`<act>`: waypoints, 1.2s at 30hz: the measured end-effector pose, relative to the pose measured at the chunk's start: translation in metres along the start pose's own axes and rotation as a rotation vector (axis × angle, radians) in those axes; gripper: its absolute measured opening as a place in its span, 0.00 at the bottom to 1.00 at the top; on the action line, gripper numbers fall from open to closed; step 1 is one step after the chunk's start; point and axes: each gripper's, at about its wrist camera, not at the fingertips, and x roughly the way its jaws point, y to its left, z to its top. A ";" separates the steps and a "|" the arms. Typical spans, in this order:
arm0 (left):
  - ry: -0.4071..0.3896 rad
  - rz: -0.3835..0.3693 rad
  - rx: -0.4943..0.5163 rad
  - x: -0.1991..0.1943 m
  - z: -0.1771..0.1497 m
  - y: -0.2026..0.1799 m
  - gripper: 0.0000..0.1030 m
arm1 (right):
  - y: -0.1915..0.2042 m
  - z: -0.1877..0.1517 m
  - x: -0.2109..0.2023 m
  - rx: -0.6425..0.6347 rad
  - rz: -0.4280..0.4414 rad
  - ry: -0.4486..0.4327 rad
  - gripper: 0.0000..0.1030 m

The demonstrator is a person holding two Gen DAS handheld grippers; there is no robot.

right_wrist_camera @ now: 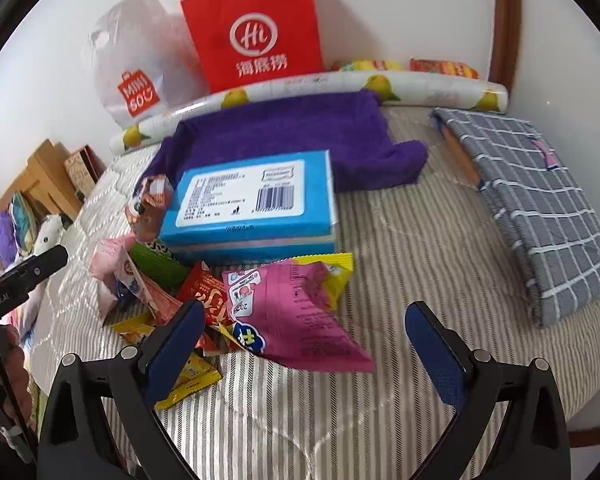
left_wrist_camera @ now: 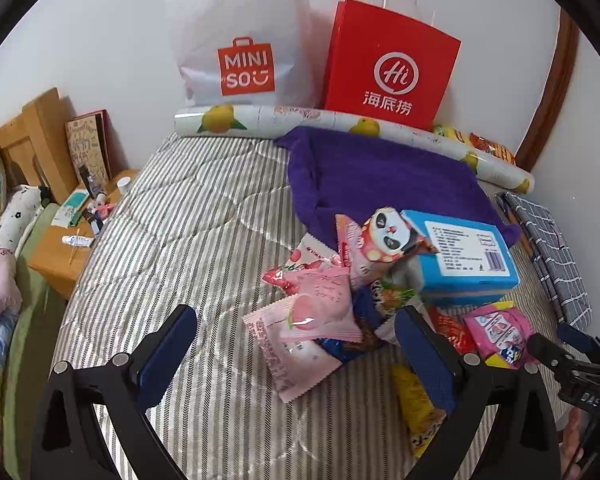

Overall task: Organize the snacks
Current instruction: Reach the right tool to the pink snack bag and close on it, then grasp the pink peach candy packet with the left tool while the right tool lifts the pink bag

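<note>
Striped grey bedding covered the bed point(right_wrist_camera: 380, 240), and the snack packets point(left_wrist_camera: 320, 312) were heaped near its middle against a blue box point(right_wrist_camera: 252, 204), with a purple towel point(right_wrist_camera: 292, 128) spread toward the far edge. The left gripper point(left_wrist_camera: 296, 344) and right gripper point(right_wrist_camera: 304, 340) were held wide open above the pile, nothing gripped.

My left tool point(left_wrist_camera: 296, 348) is matte black plastic, two angled arms with triangular cutouts, round silver screws at the joints and dark blue textured pads point(left_wrist_camera: 166, 354) on the fingers. My right tool point(right_wrist_camera: 306, 354) is built the same; white lettering marks the black body at the left wrist view's right edge
</note>
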 end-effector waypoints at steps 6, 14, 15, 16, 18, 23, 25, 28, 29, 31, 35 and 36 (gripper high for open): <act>0.022 0.006 0.008 0.010 -0.005 0.009 0.96 | 0.006 0.001 0.027 -0.036 -0.014 0.045 0.97; 0.051 0.015 -0.025 0.013 -0.011 0.021 0.96 | 0.008 -0.001 0.046 -0.049 0.001 0.077 0.92; 0.053 0.020 -0.029 0.013 -0.013 0.022 0.96 | 0.008 -0.001 0.048 -0.051 0.009 0.085 0.90; 0.055 0.022 -0.033 0.013 -0.014 0.024 0.96 | 0.009 -0.002 0.050 -0.055 0.017 0.092 0.88; 0.055 0.025 -0.039 0.014 -0.017 0.027 0.96 | 0.009 -0.005 0.053 -0.063 0.027 0.100 0.83; 0.045 0.013 -0.014 0.014 -0.019 0.021 0.96 | 0.006 -0.006 0.048 -0.057 0.033 0.083 0.80; 0.041 0.011 0.010 0.015 -0.016 0.015 0.96 | 0.005 -0.006 0.045 -0.057 0.031 0.078 0.79; 0.039 0.004 0.032 0.020 -0.009 0.007 0.96 | 0.000 -0.006 0.039 -0.050 0.034 0.059 0.78; 0.044 0.003 0.033 0.023 -0.006 0.005 0.96 | -0.002 -0.006 0.038 -0.047 0.036 0.057 0.78; 0.050 -0.009 0.032 0.028 -0.001 0.002 0.96 | -0.006 -0.005 0.036 -0.040 0.035 0.054 0.78; 0.068 -0.008 0.069 0.043 0.007 -0.008 0.96 | -0.016 -0.003 0.033 -0.029 0.021 0.045 0.78; 0.073 -0.003 0.081 0.046 0.009 -0.011 0.96 | -0.019 -0.002 0.031 -0.023 0.020 0.040 0.78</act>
